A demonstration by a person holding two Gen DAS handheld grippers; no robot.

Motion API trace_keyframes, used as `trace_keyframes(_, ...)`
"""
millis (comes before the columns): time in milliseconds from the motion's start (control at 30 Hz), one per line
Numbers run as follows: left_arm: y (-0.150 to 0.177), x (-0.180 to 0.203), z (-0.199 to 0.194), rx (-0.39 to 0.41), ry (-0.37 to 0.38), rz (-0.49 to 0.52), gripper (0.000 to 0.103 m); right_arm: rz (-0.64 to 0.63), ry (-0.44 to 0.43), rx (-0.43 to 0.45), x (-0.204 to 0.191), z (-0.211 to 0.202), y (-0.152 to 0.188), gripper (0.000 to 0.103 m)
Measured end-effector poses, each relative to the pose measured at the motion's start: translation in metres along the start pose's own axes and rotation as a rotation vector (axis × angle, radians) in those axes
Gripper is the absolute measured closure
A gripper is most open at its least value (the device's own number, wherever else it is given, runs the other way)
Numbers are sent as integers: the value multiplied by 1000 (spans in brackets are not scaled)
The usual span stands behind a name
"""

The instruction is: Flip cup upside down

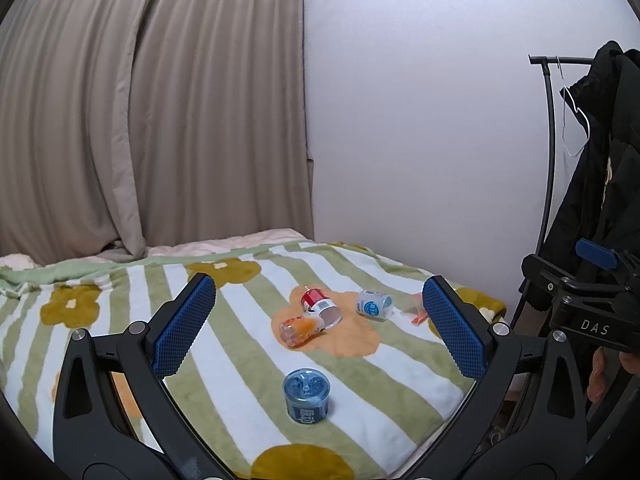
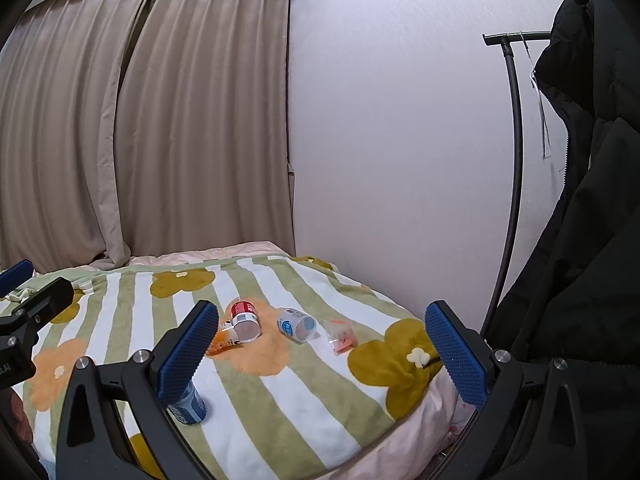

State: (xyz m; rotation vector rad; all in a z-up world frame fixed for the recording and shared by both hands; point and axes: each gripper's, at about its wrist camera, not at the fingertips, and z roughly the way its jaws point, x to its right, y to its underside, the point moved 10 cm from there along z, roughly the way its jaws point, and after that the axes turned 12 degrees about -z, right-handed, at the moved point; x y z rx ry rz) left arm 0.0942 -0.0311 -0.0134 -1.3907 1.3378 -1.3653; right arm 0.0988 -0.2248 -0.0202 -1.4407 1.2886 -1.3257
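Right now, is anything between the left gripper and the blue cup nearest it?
Nothing visible. The blue cup stands alone on the striped blanket, straight ahead of the open left gripper; the other cups lie farther back.

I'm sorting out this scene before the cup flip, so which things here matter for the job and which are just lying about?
Job:
blue cup, already bottom up on the blanket
red cup, orange cup, white cup, clear cup, all on their sides
left gripper and right gripper, both open

Lying about:
curtain
coat
rack
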Motion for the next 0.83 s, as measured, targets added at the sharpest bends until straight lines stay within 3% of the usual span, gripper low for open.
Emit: trace_keyframes(833, -5, 20, -12, 73, 44, 24, 0, 15, 27, -33, 7, 2, 7, 0)
